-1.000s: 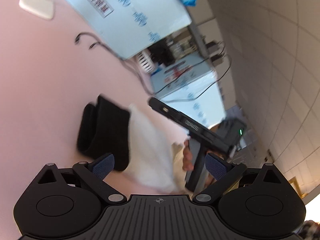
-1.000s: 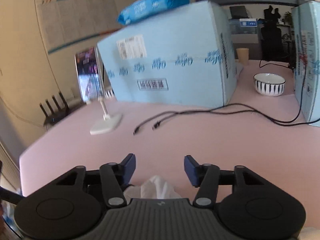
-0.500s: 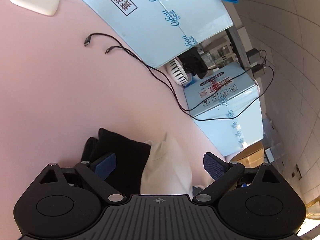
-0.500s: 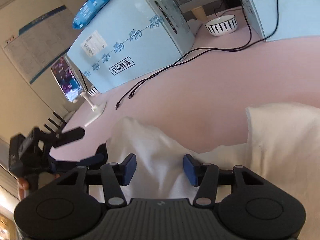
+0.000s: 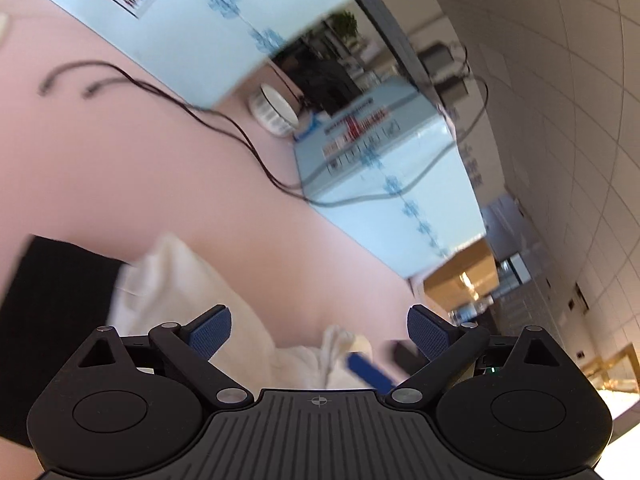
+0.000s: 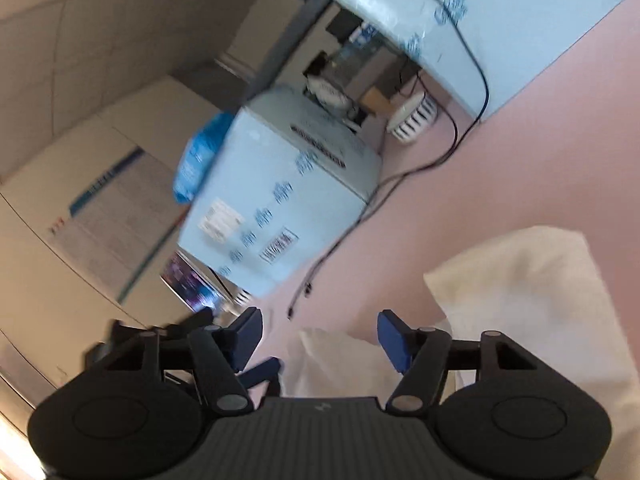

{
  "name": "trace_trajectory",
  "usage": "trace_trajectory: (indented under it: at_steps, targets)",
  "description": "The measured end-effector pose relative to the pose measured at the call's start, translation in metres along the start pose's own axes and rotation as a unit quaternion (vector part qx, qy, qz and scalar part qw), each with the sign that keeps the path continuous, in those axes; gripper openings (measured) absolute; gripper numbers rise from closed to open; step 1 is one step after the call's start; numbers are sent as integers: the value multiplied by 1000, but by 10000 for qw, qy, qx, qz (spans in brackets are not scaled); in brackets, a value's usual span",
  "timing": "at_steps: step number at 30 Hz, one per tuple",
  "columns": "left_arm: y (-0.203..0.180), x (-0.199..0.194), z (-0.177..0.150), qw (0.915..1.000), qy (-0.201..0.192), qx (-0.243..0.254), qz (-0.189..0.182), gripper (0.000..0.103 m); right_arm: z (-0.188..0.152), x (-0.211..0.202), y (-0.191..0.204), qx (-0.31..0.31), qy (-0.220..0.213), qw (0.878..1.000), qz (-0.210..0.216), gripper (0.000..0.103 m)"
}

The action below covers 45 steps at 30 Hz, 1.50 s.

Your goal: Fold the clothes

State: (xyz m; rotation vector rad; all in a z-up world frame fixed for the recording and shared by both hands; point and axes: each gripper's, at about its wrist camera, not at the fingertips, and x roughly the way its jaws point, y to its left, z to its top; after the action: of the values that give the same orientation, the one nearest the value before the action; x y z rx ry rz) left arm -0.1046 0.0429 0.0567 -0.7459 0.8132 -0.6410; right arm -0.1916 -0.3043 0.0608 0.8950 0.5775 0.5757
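Observation:
A white garment (image 5: 180,280) lies crumpled on the pink table (image 5: 120,168), and a folded black garment (image 5: 52,280) touches its left side. My left gripper (image 5: 319,334) is open just above the white cloth, nothing pinched. A blue pad of the right gripper (image 5: 368,368) pokes in below it. In the right wrist view, my right gripper (image 6: 320,338) is rolled to one side with its jaws opening. A fold of the white garment (image 6: 520,288) lies under and between them, and the pads do not press it. A finger of the left gripper (image 6: 264,368) shows at lower left.
Two light blue boxes (image 5: 392,184) (image 6: 280,184) stand at the back of the table, with black cables (image 5: 224,128) trailing in front. A striped bowl (image 5: 274,110) sits between them. A blue packet (image 6: 200,156) lies on one box, and a phone on a stand (image 6: 188,284) is beside it.
The left gripper has slid right along the white garment, pushing the black one to the picture's left edge. The right gripper has rolled sharply, dropped lower, and its jaws have widened.

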Motion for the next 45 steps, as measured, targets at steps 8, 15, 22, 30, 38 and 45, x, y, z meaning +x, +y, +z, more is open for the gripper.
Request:
trace_trajectory:
  at_steps: [8,15,22,30,38,45]
  targets:
    - [20,61,-2,9973,453,-267,503,98,-58,11,-28,119,1258,9913,-357,57]
    - [3,50,-7,9974,599,-271,283,98,-64,-30,-31,388,518,9976,250,68]
    - [-27,56,-35,9930,1130,169,-295,98,-65,-114,-26,833,-1133,9850,-999,76]
    - [-16,81,-50,9884,1456,8,-440,98,-72,-91,-38,793,-895,9674,-2231,78]
    - [-11,79,-46,9880,1456,-157,-484,98,-68,-64,-60,1193,-1091,9646,-2083,9]
    - [-15,82,-48,9851,1566,-472,-525,99,-64,-82,-43,596,-1641,9584,-2259,9]
